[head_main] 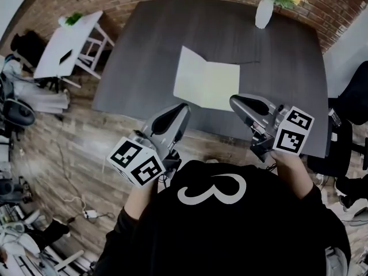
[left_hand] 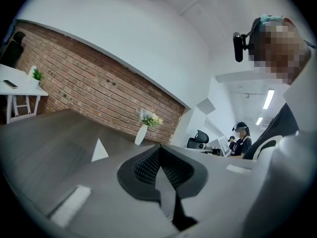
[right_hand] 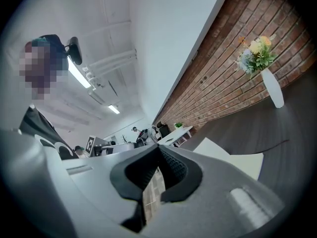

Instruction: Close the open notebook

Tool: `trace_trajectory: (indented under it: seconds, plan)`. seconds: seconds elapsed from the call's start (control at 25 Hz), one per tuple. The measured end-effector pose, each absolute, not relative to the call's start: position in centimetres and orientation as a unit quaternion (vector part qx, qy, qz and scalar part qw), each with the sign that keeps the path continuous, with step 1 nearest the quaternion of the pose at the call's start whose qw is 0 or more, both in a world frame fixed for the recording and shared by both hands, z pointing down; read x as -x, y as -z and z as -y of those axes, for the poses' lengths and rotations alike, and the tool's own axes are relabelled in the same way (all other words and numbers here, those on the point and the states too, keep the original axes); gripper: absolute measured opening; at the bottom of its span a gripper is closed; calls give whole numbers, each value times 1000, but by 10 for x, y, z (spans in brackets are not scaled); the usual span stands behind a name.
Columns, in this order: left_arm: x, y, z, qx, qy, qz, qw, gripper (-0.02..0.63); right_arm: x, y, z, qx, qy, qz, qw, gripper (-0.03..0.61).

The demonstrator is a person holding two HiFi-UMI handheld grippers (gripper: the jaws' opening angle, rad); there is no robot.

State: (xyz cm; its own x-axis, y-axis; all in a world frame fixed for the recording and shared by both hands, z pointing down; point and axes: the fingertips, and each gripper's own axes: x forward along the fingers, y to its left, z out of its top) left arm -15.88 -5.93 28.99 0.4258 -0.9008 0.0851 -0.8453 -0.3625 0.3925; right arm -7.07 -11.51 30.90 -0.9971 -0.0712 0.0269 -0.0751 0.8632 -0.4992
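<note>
Notebook is lying open on the desk nearer the person than the vase, with left gripper and right gripper hovering farther back from the vase, jaws pressed together and empty, probably because the reach isn't started.

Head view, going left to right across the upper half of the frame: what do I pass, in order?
white side table → open notebook → white vase → black chair
</note>
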Motion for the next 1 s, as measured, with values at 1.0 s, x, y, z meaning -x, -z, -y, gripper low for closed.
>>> trace_trajectory:
  seconds: [1.0]
  plan:
    - [270, -372, 177, -792, 26, 566, 228, 17, 91, -347, 210, -124, -301, 945, 10, 2]
